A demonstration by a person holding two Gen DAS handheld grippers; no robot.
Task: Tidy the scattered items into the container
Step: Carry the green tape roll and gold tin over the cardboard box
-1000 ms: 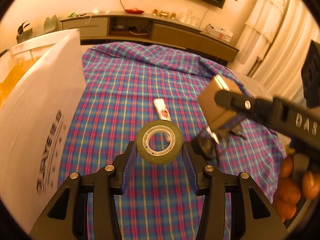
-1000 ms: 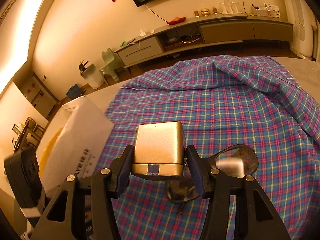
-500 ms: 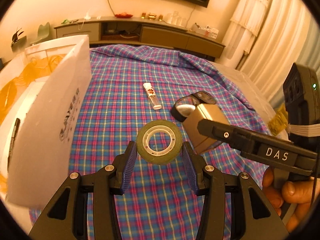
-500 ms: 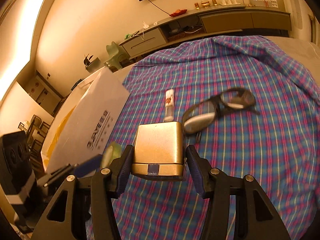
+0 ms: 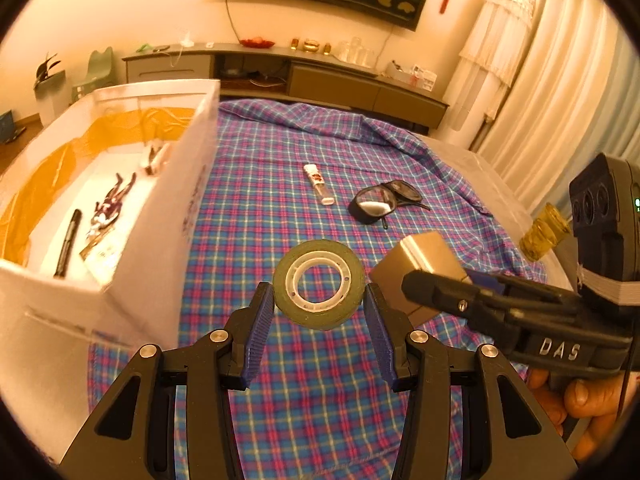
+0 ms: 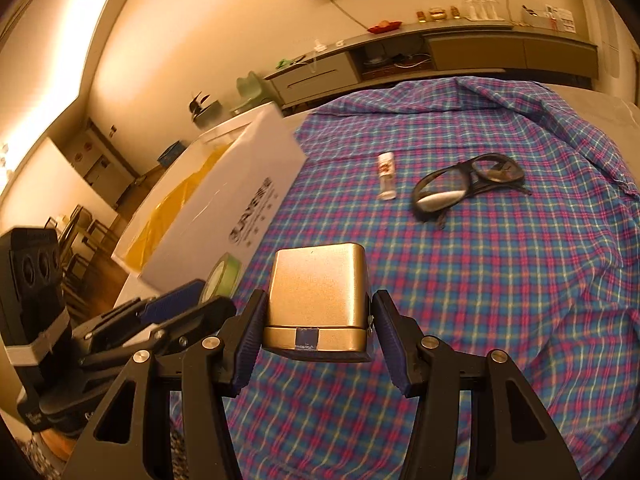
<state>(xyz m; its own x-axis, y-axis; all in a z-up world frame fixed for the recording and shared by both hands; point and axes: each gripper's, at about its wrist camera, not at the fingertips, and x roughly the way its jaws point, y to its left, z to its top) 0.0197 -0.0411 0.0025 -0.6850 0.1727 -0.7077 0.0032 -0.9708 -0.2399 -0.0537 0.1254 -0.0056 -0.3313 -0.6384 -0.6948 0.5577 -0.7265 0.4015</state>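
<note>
My left gripper (image 5: 319, 312) is shut on a roll of green tape (image 5: 319, 283), held above the plaid cloth. My right gripper (image 6: 318, 330) is shut on a gold metal box (image 6: 318, 292), and in the left wrist view that box (image 5: 424, 256) hangs just right of the tape. The white container (image 5: 196, 184) stands to the left, its open top showing a pen (image 5: 68, 242) and small figures. From the right wrist view the container (image 6: 236, 196) lies ahead on the left. On the cloth lie a small bottle (image 5: 319, 184) and black glasses (image 5: 380, 202).
The plaid cloth (image 6: 500, 280) covers the table, bunched at the far right. A long low cabinet (image 5: 280, 72) runs along the back wall. A glass jar (image 5: 544, 232) sits at the table's right edge. A hand (image 5: 588, 400) grips the right gripper's handle.
Both grippers have pulled back and moved toward the container with their loads. The container's open inside now shows in the left wrist view, and the glasses and bottle lie farther off.
</note>
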